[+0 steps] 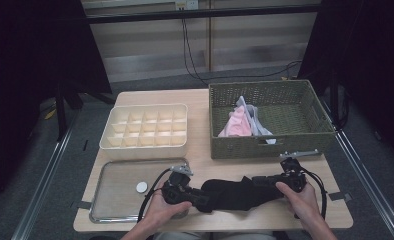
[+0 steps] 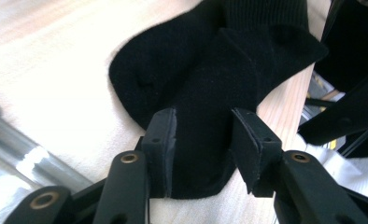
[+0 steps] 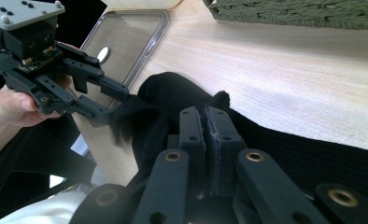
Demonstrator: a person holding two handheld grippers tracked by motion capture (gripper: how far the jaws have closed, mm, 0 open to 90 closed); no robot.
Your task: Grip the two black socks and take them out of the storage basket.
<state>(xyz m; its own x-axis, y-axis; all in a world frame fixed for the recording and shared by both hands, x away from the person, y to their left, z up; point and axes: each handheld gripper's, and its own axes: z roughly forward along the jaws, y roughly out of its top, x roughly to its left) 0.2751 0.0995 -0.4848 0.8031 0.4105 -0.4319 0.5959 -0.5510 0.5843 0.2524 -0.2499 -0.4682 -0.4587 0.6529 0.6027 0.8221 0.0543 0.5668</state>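
A black sock (image 1: 230, 192) lies stretched along the front of the wooden table (image 1: 200, 160) between my two grippers. My left gripper (image 1: 205, 200) holds one end. In the left gripper view its jaws (image 2: 203, 121) stand on either side of a folded part of the sock (image 2: 210, 70), and the pads touch the cloth on both sides. My right gripper (image 1: 250, 182) is at the other end. In the right gripper view its pads (image 3: 205, 112) are pressed together on a thin fold of the sock (image 3: 173, 93). That view also shows the left gripper (image 3: 119, 105) farther off.
A cream box of small compartments (image 1: 145, 125) stands at the back left. A green wicker basket (image 1: 265, 147) with a pink and grey cloth (image 1: 237, 125) stands at the back right. A metal tray (image 1: 115, 200) with a white disc (image 1: 142, 187) lies front left.
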